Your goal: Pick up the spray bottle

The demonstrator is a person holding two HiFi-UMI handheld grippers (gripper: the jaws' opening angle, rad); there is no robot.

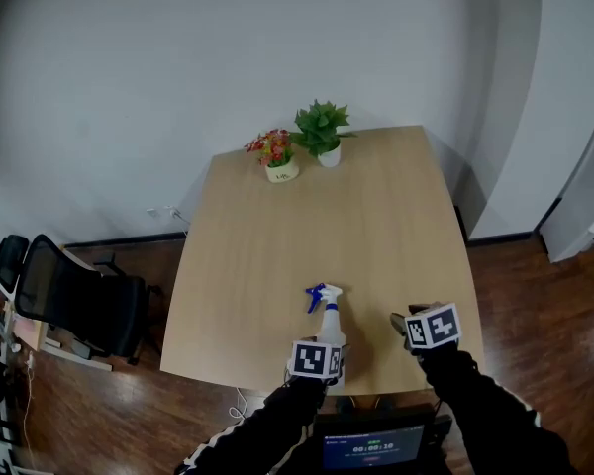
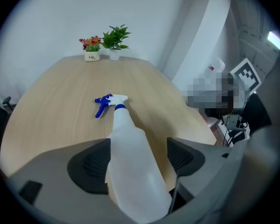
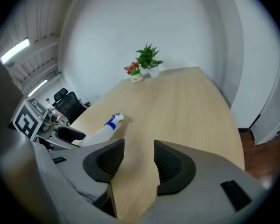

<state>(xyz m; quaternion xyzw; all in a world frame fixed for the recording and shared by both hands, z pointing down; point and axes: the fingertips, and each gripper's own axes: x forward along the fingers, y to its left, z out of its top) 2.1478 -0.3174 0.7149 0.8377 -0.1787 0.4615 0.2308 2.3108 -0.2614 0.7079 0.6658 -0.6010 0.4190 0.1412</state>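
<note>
The spray bottle (image 1: 330, 323), translucent white with a blue trigger, appears to lie on the wooden table (image 1: 356, 216) near its front edge, its nozzle toward the far end. My left gripper (image 1: 317, 357) is right at the bottle's lower body. In the left gripper view that body (image 2: 126, 134) fills much of the space between the open jaws of the left gripper (image 2: 137, 155), with a gap at the right pad (image 2: 179, 155). My right gripper (image 1: 401, 325) hovers to the bottle's right. In the right gripper view the right gripper (image 3: 139, 160) is open and empty over bare wood, the bottle (image 3: 100, 131) off to its left.
Two small potted plants, one flowering (image 1: 277, 154) and one green (image 1: 320, 132), stand at the table's far edge. A black office chair (image 1: 79, 300) is on the floor at left. A dark screen (image 1: 373, 448) sits below the table's front edge.
</note>
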